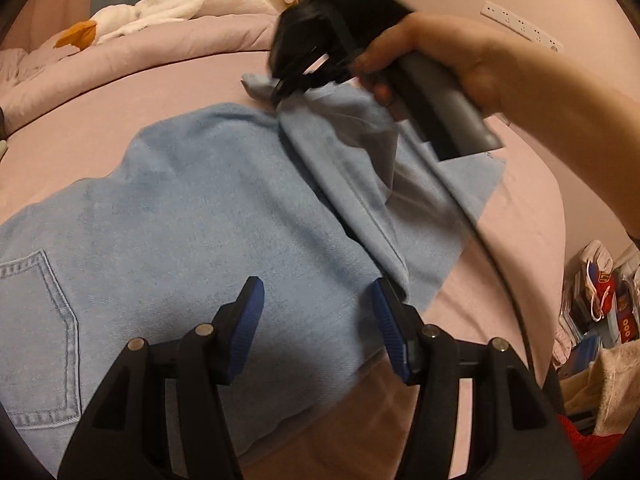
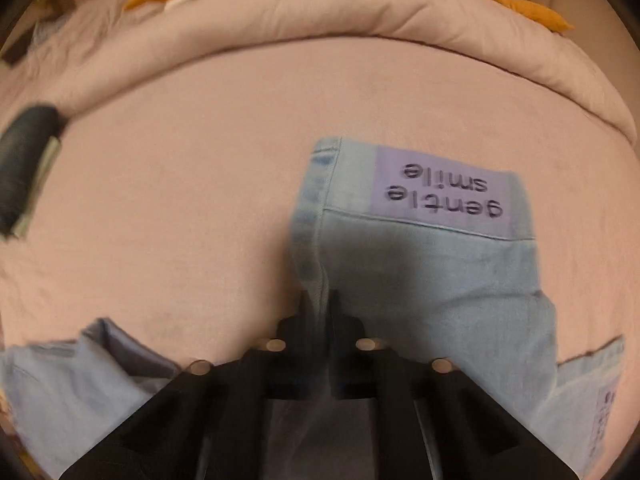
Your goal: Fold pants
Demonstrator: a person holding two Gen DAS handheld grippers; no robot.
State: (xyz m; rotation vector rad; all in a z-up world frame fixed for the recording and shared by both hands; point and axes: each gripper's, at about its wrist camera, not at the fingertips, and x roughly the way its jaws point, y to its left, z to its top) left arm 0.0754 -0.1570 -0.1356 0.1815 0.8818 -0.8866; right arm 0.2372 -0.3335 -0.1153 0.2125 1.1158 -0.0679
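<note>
While the light-blue denim pants lie spread on the pink bedsheet, one leg's cuff end, with its lilac printed label, hangs lifted from the right gripper, whose jaws are clenched on a seam edge. Left gripper hovers over the seat, blue-padded jaws released, holding nothing. Risk: the thin edge grip may slip, dropping the leg skewed; the soft sheet may bunch. Beyond: a rolled pink duvet, a white plush toy, floor clutter at right.
</note>
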